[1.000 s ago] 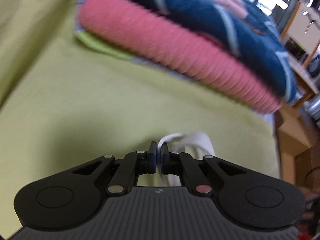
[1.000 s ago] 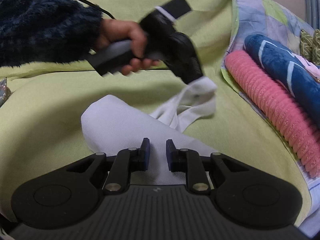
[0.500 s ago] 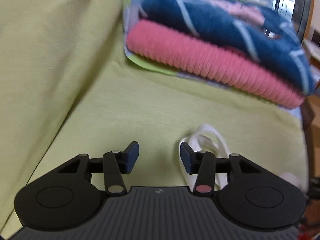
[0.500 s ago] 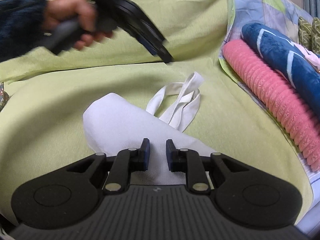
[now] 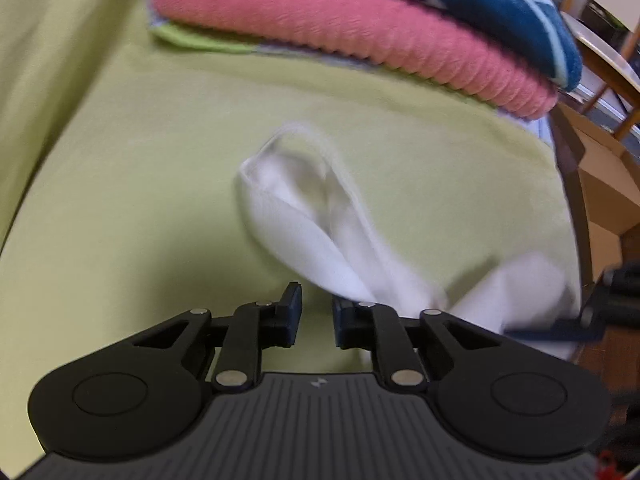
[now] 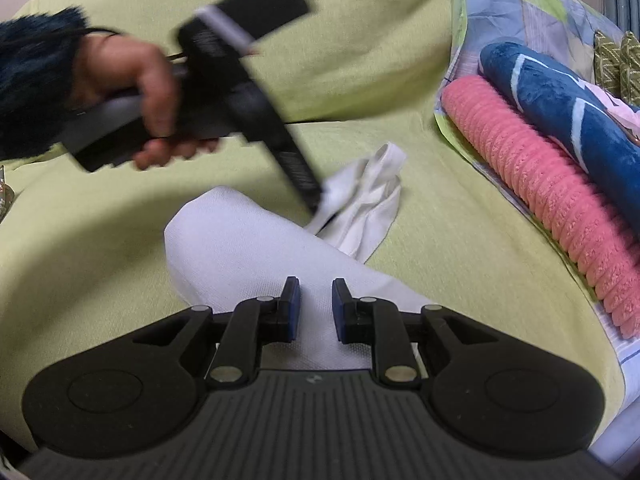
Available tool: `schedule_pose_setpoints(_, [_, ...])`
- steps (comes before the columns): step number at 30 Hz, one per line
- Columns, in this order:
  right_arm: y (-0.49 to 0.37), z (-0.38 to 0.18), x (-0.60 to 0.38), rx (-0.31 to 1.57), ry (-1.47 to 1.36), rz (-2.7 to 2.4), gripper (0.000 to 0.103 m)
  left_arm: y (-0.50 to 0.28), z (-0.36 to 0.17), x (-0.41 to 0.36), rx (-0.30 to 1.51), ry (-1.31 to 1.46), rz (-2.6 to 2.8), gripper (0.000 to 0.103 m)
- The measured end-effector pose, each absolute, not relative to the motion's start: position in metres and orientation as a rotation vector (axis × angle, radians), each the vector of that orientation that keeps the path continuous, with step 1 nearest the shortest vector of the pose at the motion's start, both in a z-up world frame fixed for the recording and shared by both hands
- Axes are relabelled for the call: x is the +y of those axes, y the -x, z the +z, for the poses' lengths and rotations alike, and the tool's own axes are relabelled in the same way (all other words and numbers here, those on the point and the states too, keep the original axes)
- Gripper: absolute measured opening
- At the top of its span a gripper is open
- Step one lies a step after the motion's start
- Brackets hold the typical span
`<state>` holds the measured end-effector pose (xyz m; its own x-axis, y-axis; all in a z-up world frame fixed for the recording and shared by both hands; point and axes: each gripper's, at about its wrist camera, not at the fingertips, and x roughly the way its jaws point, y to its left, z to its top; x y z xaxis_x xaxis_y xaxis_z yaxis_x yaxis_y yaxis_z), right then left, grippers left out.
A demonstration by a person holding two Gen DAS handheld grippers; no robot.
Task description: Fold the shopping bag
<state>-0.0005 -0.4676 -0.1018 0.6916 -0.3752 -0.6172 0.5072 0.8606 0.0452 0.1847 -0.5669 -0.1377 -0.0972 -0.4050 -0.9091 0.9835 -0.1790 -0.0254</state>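
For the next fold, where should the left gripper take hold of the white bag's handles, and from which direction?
Probably at the far looped end of the handles, coming from above with open jaws. The straps there lie bunched and raised off the green cover, so a finger could slip under them. The left gripper is open beside the straps' near end, holding nothing.

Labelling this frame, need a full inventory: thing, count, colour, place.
shopping bag: 1, white, on the cover, body under right hand-held gripper
bag handles: white, bunched beyond the body
cover: 1, yellow-green, under everything
ribbed blanket: 1, pink, folded, right
plush blanket: 1, blue, on the pink one
patchwork sheet: 1, multicolour, beneath the pile
left hand-held gripper: black, open, by the handles
right hand-held gripper: black, open
hand: 1, holding the left hand-held gripper
sleeve: 1, dark fuzzy
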Motion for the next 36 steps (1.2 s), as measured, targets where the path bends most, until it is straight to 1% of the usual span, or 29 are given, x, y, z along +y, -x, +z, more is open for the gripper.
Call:
schedule_pose_setpoints(1, [0.000,-0.102,-0.468,0.640,-0.217,-0.496,0.017,-0.181,-0.141,-0.573,0.835,-0.991,-1.550,0.010])
schedule_pose_setpoints(3, [0.000,-0.102,-0.468,0.645,-0.214,-0.493,0.017,-0.180,-0.141,-0.577,0.820,-1.012,-1.552,0.009])
schedule_pose_setpoints(4, [-0.001,-0.102,-0.469,0.647,-0.214,-0.492,0.017,-0.184,-0.140,-0.575,0.823,-1.004,-1.545,0.010])
schedule_pose_setpoints(5, [-0.001,-0.101,-0.469,0.649,-0.214,-0.491,0.017,-0.188,-0.139,-0.571,0.806,-0.997,-1.525,0.014])
schedule_pose_setpoints(7, [-0.001,-0.101,-0.468,0.654,-0.210,-0.489,0.017,-0.200,-0.134,-0.558,0.751,-0.993,-1.465,0.014])
schedule_pose_setpoints(9, [-0.002,-0.100,-0.469,0.660,-0.213,-0.488,0.017,-0.223,-0.124,-0.541,0.738,-0.960,-1.425,0.015])
schedule_pose_setpoints(11, [-0.003,-0.100,-0.470,0.665,-0.220,-0.486,0.017,-0.241,-0.111,-0.520,0.738,-0.922,-1.409,0.018])
schedule_pose_setpoints(15, [-0.002,-0.100,-0.473,0.663,-0.245,-0.474,0.017,-0.224,-0.085,-0.475,0.651,-0.936,-1.407,0.018])
schedule_pose_setpoints(18, [-0.001,-0.101,-0.474,0.659,-0.256,-0.471,0.017,-0.199,-0.069,-0.448,0.614,-0.908,-1.508,0.018])
schedule_pose_setpoints(19, [-0.001,-0.101,-0.474,0.659,-0.254,-0.471,0.017,-0.189,-0.070,-0.443,0.602,-0.911,-1.542,0.018])
schedule_pose_setpoints(20, [-0.002,-0.101,-0.474,0.660,-0.255,-0.472,0.017,-0.180,-0.075,-0.442,0.596,-0.930,-1.564,0.020])
schedule_pose_setpoints(23, [-0.003,-0.101,-0.475,0.665,-0.266,-0.471,0.017,-0.170,-0.099,-0.447,0.614,-0.998,-1.553,0.021])
schedule_pose_setpoints(27, [-0.008,-0.101,-0.481,0.684,-0.274,-0.465,0.017,-0.176,-0.115,-0.458,0.651,-0.920,-1.516,0.021])
schedule_pose_setpoints(31, [-0.013,-0.102,-0.486,0.704,-0.277,-0.455,0.017,-0.174,-0.122,-0.460,0.631,-0.886,-1.489,0.021])
schedule_pose_setpoints(36, [-0.009,-0.104,-0.485,0.687,-0.292,-0.454,0.017,-0.148,-0.114,-0.447,0.498,-0.952,-1.476,0.021])
